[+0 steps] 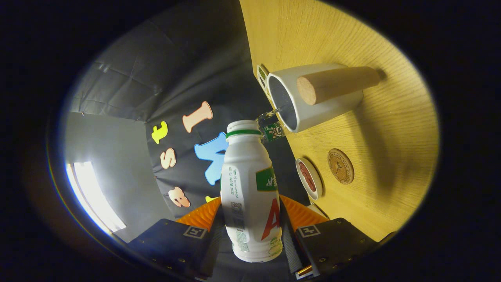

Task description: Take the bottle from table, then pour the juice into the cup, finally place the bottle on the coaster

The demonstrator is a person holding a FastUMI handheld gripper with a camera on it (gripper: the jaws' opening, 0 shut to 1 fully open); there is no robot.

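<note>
A white plastic bottle (250, 188) with a green neck ring and a green and red label sits between my two orange fingers (201, 215), and my gripper (250, 214) is shut on its body. The whole view is rolled sideways, so the wooden table (391, 129) stands like a wall beside the bottle, which lies tipped roughly level with it. Its mouth points toward the white cup (313, 105) with a wooden handle (336, 84), just short of the cup's open rim. No stream of juice shows. The round brown coaster (340, 166) lies on the table beyond the fingers, beside the cup.
A small white dish (310, 179) with something red in it rests near the table's edge, next to the coaster. A small green and clear object (272, 127) is at the table's edge by the cup's mouth. The booth's dark cloth wall hangs behind.
</note>
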